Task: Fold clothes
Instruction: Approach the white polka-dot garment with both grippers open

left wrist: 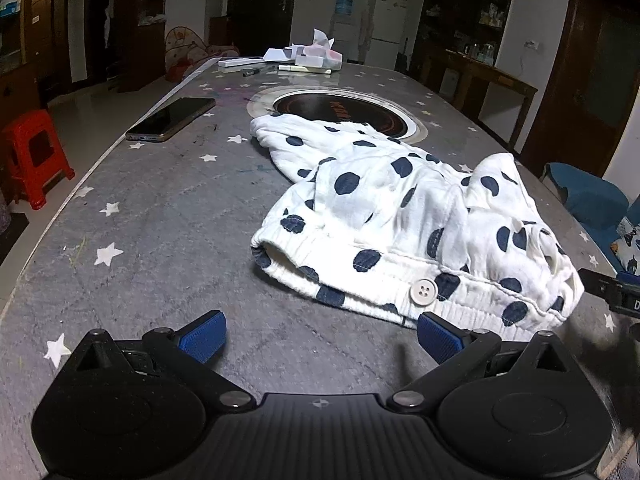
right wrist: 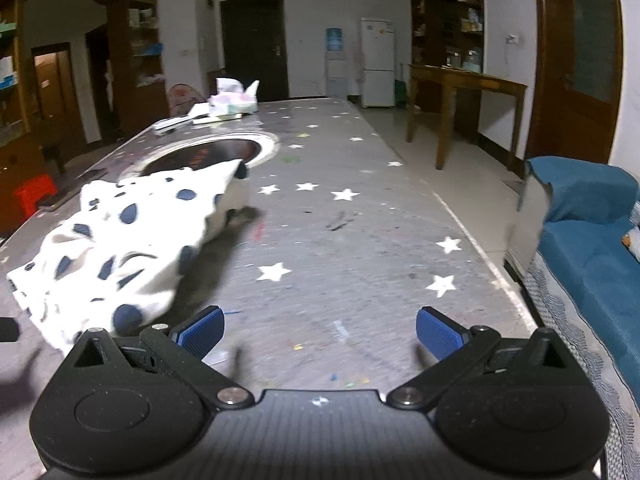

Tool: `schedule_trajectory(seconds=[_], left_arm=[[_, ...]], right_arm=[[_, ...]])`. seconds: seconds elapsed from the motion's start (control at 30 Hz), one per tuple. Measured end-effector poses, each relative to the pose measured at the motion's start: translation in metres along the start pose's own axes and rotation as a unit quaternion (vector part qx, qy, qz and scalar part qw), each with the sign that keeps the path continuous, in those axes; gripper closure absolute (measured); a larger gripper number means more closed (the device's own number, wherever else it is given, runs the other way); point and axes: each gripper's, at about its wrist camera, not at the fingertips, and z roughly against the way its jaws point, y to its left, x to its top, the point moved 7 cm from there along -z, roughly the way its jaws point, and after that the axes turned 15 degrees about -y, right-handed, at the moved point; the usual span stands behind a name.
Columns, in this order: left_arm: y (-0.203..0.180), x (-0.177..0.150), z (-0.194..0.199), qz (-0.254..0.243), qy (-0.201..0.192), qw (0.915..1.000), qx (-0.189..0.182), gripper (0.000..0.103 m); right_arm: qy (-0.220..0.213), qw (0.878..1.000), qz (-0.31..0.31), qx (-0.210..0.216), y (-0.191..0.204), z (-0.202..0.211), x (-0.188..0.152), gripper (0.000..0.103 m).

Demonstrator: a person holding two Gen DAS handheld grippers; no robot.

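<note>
White polka-dot trousers [left wrist: 404,216] lie crumpled on the star-patterned table [left wrist: 160,208], partly over its round inset hob [left wrist: 340,114]. The left gripper [left wrist: 322,334] and right gripper [right wrist: 320,330] hover above the table with jaws spread wide, grasping nothing.

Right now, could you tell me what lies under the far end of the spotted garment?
The spotted garment overlaps the near rim of the round cooktop set into the table. Anything else beneath it is covered.

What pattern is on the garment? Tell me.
White with dark blue dots on the garment; clearest in the left wrist view.
</note>
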Motion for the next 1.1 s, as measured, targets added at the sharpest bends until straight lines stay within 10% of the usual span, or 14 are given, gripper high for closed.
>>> schedule_trajectory(seconds=[1.1], left_arm=[[-0.020,-0.023,0.016,-0.020,0.011,0.9996,-0.018,0.000]], right_arm=[[0.029,0.993,0.022,0.108,0.070,0.046,-0.018,0.000]])
